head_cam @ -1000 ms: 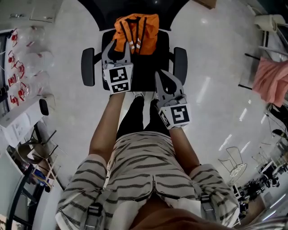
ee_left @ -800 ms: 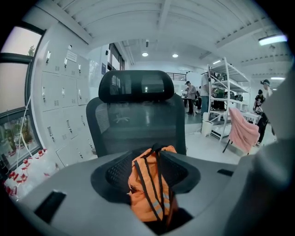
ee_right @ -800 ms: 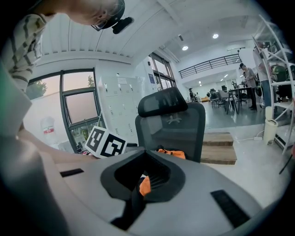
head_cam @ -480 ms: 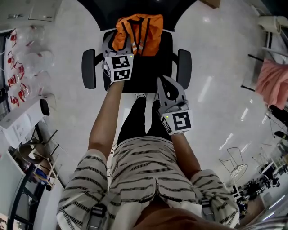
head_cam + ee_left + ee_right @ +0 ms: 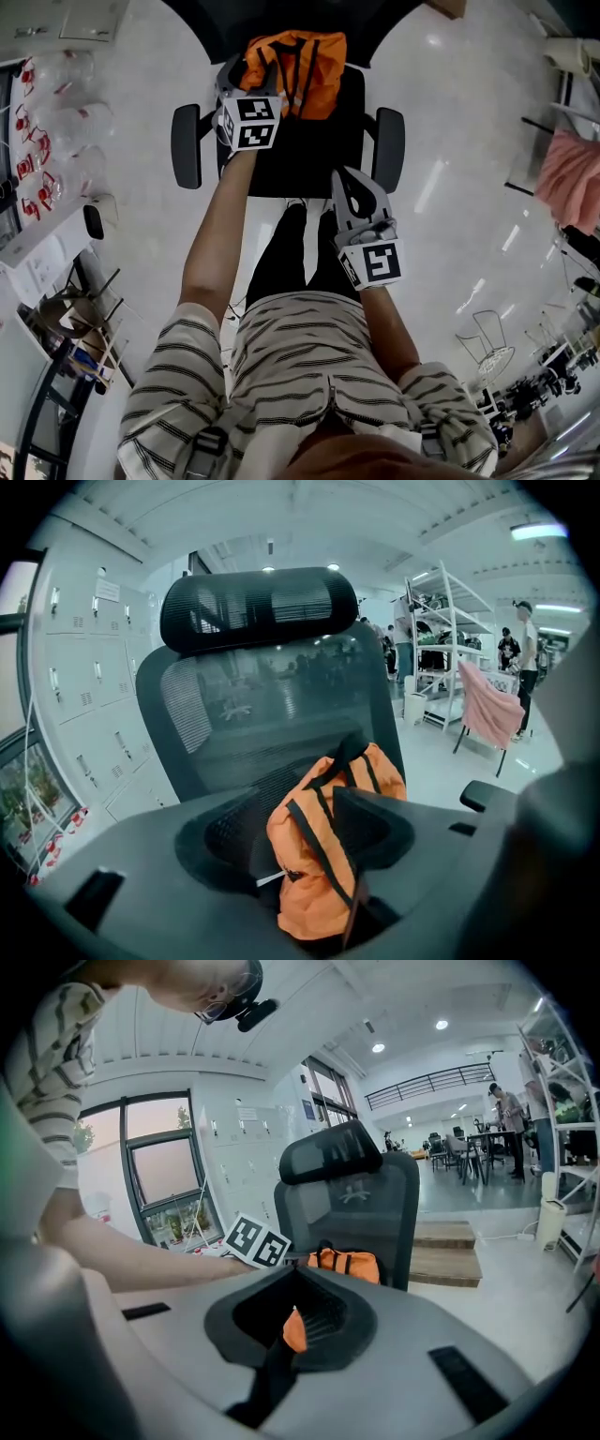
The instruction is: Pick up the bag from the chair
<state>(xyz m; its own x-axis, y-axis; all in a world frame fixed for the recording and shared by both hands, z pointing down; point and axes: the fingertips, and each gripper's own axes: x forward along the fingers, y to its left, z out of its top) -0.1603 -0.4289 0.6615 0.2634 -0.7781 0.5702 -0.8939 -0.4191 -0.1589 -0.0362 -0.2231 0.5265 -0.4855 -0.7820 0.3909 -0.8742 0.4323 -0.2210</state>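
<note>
An orange bag (image 5: 298, 64) with black straps lies at the back of the black office chair's seat (image 5: 300, 159), against the backrest. My left gripper (image 5: 246, 77) is stretched out to the bag's left edge. In the left gripper view the bag (image 5: 323, 864) fills the gap between the two parted jaws of that gripper (image 5: 309, 847), which is open. My right gripper (image 5: 350, 180) hangs over the seat's front right part, well short of the bag, jaws together. From the right gripper view the bag (image 5: 345, 1264) shows beyond the closed tips (image 5: 292, 1309), with the left gripper's marker cube beside it.
The chair has armrests at left (image 5: 185, 145) and right (image 5: 388, 150) and a mesh backrest (image 5: 272, 705). A pink cloth (image 5: 572, 178) hangs on a rack at the right. A cluttered desk (image 5: 37, 141) stands at the left. White shelving (image 5: 441, 639) and lockers (image 5: 84, 696) stand behind.
My left gripper has moved forward along the seat's left side up to the bag. The right gripper has stayed near the seat's front, shifting only slightly.
</note>
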